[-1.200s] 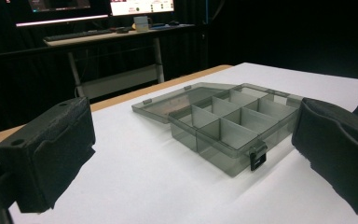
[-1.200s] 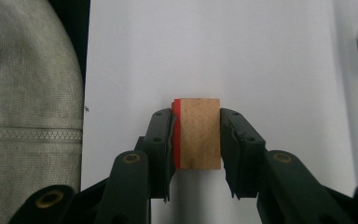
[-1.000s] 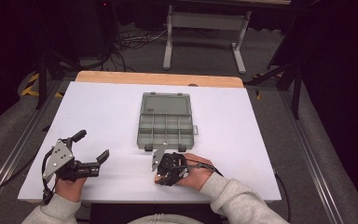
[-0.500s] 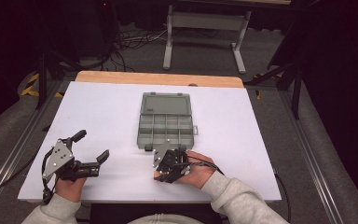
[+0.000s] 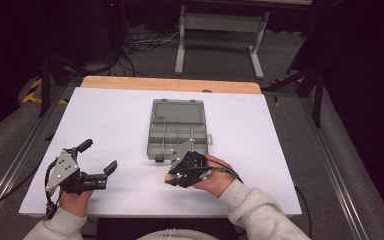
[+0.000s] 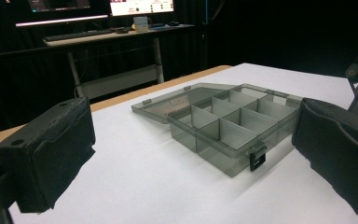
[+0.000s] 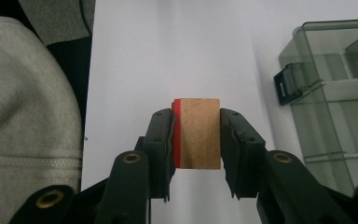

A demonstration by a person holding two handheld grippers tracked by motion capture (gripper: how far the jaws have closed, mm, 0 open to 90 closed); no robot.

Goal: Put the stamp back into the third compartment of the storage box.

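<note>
Left gripper (image 5: 99, 156) sits at 8 o'clock on the table, held in the left hand (image 5: 72, 200), jaws wide apart and nothing between them; the pads (image 6: 51, 158) stand far to each side in the left gripper view. Right gripper (image 5: 172, 172) at 6 o'clock, right hand (image 5: 212, 177) wrapped around its body, jaws pointing toward 9 o'clock and clamped on a block (image 7: 199, 133). Both forearms come in from 6 o'clock, grey sleeves.

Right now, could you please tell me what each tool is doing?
Left tool: open, holding nothing.
Right tool: shut on a small wooden block with a red face.
</note>
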